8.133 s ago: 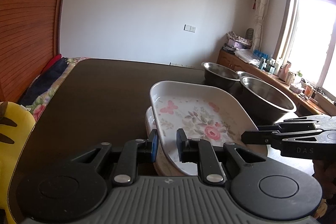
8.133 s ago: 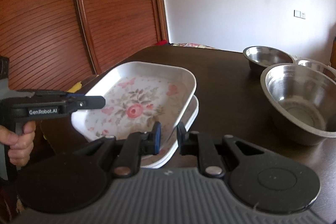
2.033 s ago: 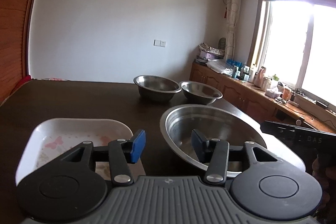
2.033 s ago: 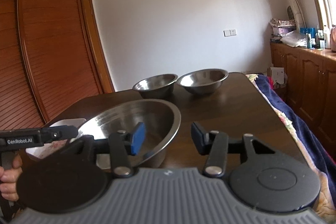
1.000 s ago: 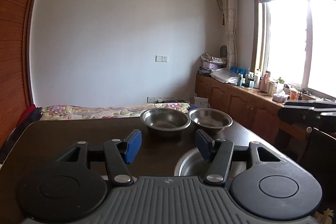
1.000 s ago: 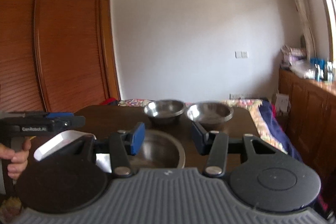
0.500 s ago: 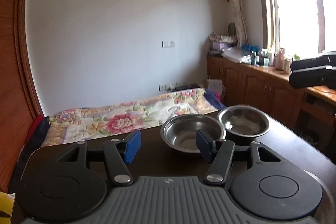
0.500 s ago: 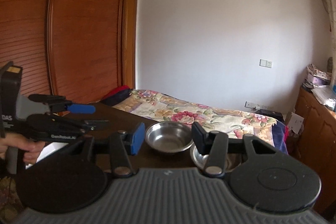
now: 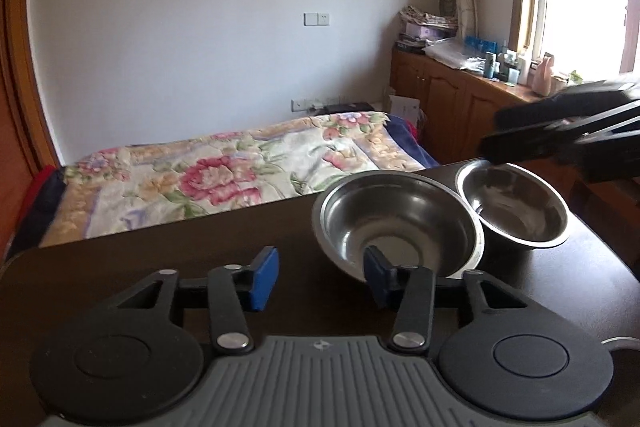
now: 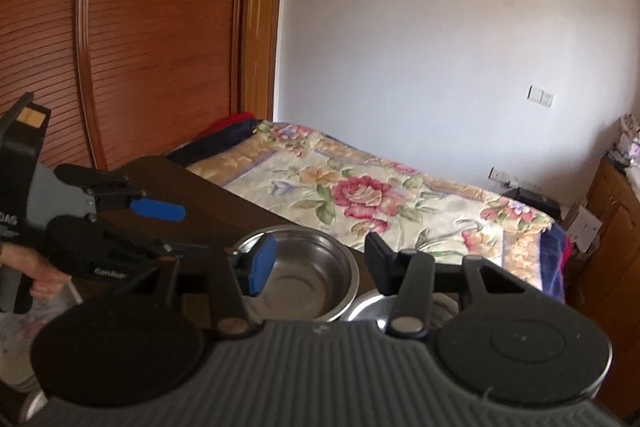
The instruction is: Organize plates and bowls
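Note:
Two steel bowls stand side by side at the far end of the dark table. The wider bowl is nearest my left gripper, whose jaws are closing; its right fingertip overlaps the bowl's near rim, and neither pad presses on it. The smaller bowl lies under my right gripper. In the right wrist view, my right gripper hangs open over the wider bowl, with the smaller bowl mostly hidden behind it. A hand holds the left gripper at the left.
A bed with a floral quilt lies just past the table's far edge. A wooden wardrobe fills the left, and a cabinet with bottles runs under the window. Blurred white plates show at the lower left.
Both grippers have moved toward the table's far end, so the two steel bowls look larger and closer. The left jaws have narrowed. The right gripper has sunk over the smaller bowl.

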Demonstrator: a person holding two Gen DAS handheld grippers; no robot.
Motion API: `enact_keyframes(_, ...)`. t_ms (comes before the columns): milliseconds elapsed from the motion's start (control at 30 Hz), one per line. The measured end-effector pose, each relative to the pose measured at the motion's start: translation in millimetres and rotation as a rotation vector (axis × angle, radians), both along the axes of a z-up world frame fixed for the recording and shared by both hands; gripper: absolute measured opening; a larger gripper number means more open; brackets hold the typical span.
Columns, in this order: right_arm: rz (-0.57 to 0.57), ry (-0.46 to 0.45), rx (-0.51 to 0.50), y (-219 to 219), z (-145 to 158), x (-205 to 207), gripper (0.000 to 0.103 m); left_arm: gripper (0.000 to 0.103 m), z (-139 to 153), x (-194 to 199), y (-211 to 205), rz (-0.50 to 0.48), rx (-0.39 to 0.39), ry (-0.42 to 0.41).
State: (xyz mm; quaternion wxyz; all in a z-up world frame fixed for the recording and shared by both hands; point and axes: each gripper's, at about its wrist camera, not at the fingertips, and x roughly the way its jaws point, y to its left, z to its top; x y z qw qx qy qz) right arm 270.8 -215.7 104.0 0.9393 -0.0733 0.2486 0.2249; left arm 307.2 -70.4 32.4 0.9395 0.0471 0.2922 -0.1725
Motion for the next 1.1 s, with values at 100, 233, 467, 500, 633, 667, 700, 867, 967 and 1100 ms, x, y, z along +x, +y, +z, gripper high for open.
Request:
enact_keyframes(100,-0.002,0.055,0.034,0,-13,20,0.050,0.074,-4,8,-4,-0.017,-0.011,0.024)
enact_keyframes(233,-0.001,0.087,0.041,3,-28,31,0.050,0.073,-6,13,-7,-0.015,-0.034,0.051)
enact_keyframes(467,-0.014,0.129,0.038,5,-41,47,0.048,0.069,-10,18,-5,-0.007,-0.041,0.075)
enact_keyframes(500,-0.014,0.137,0.029,6,-43,49,0.048,0.063,-12,19,-5,-0.006,-0.047,0.081)
enact_keyframes(633,-0.010,0.159,-0.009,11,-47,56,0.030,0.048,-13,21,1,0.024,-0.080,0.105)
enact_keyframes(667,-0.010,0.169,-0.014,12,-48,57,0.025,0.047,-13,22,2,0.030,-0.085,0.105)
enact_keyframes(700,-0.005,0.177,-0.014,13,-48,58,0.024,0.046,-13,22,3,0.034,-0.092,0.101)
enact_keyframes(867,0.031,0.208,-0.031,21,-48,56,0.014,0.043,-9,17,4,0.038,-0.080,0.087)
enact_keyframes(967,0.029,0.194,-0.022,21,-43,51,0.014,0.041,-4,11,5,0.034,-0.085,0.070)
enact_keyframes(1100,0.015,0.170,0.017,16,-33,45,0.014,0.039,9,-2,3,0.035,-0.095,0.025)
